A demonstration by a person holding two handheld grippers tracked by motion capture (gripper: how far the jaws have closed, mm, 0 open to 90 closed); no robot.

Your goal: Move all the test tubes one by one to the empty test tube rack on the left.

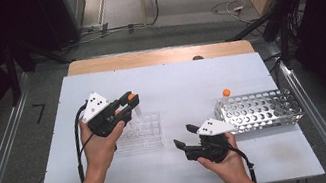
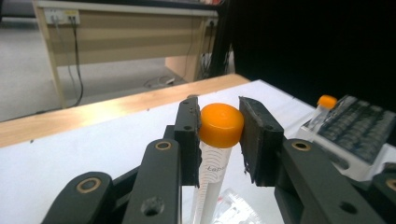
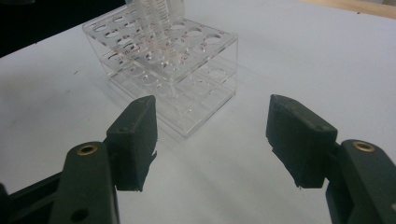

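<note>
My left gripper is shut on the orange cap of a clear tube. The tube hangs below the jaws, over the far side of a clear plastic rack. Its lower end reaches down to the rack's top holes. My right gripper stands open on the near right of that rack, low over the table, with nothing between its pads. A metal rack at the right holds another orange-capped tube in its far left corner.
A white board covers the wooden table, whose far edge shows behind it. Bare board lies between the two racks and along the near edge. Cables and dark stands sit on the floor beyond the table.
</note>
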